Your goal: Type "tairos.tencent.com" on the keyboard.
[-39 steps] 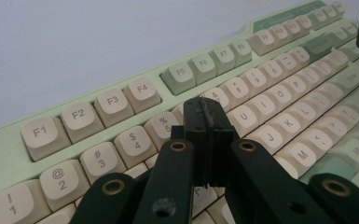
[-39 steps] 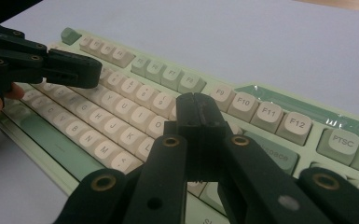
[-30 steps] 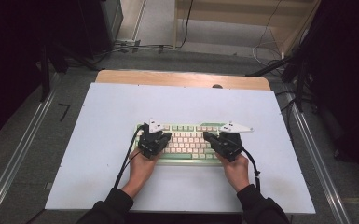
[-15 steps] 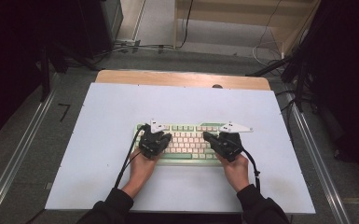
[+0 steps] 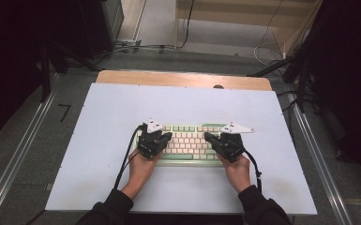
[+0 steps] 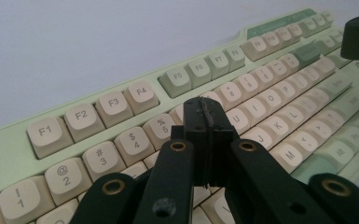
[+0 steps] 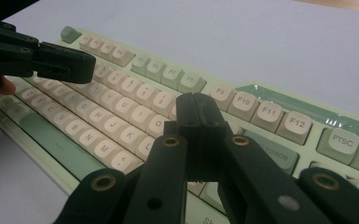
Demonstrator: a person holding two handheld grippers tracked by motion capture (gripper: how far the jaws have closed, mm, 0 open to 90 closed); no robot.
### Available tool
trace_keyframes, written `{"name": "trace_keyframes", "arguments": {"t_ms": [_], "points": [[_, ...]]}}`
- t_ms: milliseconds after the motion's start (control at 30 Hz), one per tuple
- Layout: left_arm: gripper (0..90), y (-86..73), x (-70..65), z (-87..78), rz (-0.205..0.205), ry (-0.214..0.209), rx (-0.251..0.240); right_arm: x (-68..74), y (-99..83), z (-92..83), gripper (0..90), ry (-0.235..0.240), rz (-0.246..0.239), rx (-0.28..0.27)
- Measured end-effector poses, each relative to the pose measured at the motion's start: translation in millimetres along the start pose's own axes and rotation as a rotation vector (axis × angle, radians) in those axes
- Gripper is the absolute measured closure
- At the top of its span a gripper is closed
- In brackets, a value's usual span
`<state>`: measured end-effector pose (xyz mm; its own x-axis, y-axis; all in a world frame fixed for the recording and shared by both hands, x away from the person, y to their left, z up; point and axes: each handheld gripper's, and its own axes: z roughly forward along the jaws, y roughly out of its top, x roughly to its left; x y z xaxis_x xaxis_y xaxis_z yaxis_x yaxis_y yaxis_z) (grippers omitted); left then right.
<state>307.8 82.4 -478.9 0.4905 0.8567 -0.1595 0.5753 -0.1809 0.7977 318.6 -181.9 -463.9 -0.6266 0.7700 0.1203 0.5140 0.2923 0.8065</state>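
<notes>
A pale green keyboard (image 5: 190, 140) with cream keycaps lies on the white table top, a little right of centre and near the person. Over its left half my left gripper (image 5: 167, 136) points toward the middle keys. From that gripper's own view, the left gripper (image 6: 206, 112) has its jaws pressed together, empty, tips hovering by the number row of the keyboard (image 6: 121, 107). Across from it, my right gripper (image 5: 207, 137) sits over the right half. Its camera shows the right gripper (image 7: 196, 108) shut, empty, above the keyboard (image 7: 261, 112), with the other gripper's jaw at upper left.
The white table top (image 5: 112, 112) has bare room on all sides of the keyboard. A wooden strip (image 5: 183, 78) runs along its far edge. Metal rails (image 5: 14, 164) flank the table, and cables lie on the floor beyond.
</notes>
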Motion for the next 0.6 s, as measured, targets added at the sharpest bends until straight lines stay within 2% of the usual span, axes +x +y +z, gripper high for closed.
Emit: {"name": "trace_keyframes", "arguments": {"t_ms": [200, 233, 300, 600], "points": [[90.0, 1.3, 1.4, -7.8, -0.001, -0.01, -0.014, 1.3, -0.4, 1.2, 87.3, -0.005, -0.026, 0.001], [90.0, 1.3, 1.4, -9.0, -0.004, -0.01, -0.016, 1.8, -0.3, 3.3, 87.3, 0.016, -0.039, 0.018], [90.0, 1.5, 2.0, -11.2, -0.005, -0.01, -0.022, 2.7, -0.7, 4.7, 87.3, 0.004, -0.053, 0.03], [90.0, 0.6, 9.7, -21.5, -0.022, -0.002, -0.033, 2.7, -0.6, 1.5, 87.3, -0.029, -0.068, -0.009]]}}
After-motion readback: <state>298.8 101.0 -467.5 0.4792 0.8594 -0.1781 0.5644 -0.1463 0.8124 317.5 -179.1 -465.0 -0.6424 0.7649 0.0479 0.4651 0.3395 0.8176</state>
